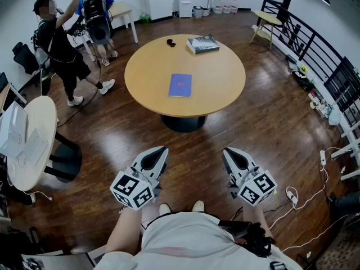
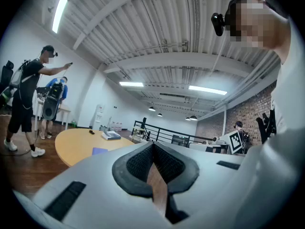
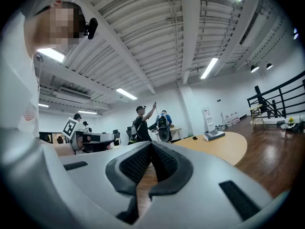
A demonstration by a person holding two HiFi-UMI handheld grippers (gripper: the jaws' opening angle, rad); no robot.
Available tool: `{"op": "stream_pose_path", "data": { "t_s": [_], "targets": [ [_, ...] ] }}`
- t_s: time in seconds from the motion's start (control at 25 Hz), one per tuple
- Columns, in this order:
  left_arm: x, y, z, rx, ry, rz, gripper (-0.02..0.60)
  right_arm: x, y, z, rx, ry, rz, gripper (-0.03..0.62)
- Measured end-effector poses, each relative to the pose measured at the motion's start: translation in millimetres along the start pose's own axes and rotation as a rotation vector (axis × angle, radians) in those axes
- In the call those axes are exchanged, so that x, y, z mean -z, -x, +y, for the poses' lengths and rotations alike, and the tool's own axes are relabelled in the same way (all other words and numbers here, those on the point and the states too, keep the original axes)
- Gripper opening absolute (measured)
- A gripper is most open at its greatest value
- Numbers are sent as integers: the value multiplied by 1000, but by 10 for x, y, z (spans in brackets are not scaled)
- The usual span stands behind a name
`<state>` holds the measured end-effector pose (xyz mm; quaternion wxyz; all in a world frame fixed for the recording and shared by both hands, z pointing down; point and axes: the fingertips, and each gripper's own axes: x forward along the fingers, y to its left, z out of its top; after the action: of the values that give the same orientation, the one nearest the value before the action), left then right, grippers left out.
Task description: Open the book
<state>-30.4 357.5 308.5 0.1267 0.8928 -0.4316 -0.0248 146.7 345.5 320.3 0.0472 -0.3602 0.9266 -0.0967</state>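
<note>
The task has not begun, judging by how things stand. The left gripper and right gripper are held level in front of the person's body, over the wood floor and well short of the round table. That looks like a carrying or ready pose rather than a reach. Both have their jaws together with nothing between them: in the left gripper view the dark pads meet at the tip, and the right gripper view shows the same. Closed and empty suits an approach, since nothing needs gripping until the table is within reach. The book lies flat and shut near the middle of the table, apart from everything else, so both grippers should have room around it. It is thin, with a plain blue cover carrying a small reddish mark. I cannot tell which edge is the spine. In the left gripper view it shows only as a low blue sliver. A stack of books and a small dark object sit at the table's far edge, clear of it.
</note>
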Motion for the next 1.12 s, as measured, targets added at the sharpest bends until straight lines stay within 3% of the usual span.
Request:
{"op": "stream_pose_path", "data": {
  "t_s": [0.4,0.68,0.92,1.12],
  "targets": [
    [3,-360,-302,-49,-1,-14,9,-35,245,-441,-52,0,5,0],
    [174,-574,-433,-45,2,24,9,49,308,-639,-64,-19,21,0],
    [260,-777,-309,-38,31,13,9,118,220,-837,-49,-22,60,0],
    [216,-933,105,-17,58,9,9,103,-162,-942,-18,-15,85,-1]
  ]
}}
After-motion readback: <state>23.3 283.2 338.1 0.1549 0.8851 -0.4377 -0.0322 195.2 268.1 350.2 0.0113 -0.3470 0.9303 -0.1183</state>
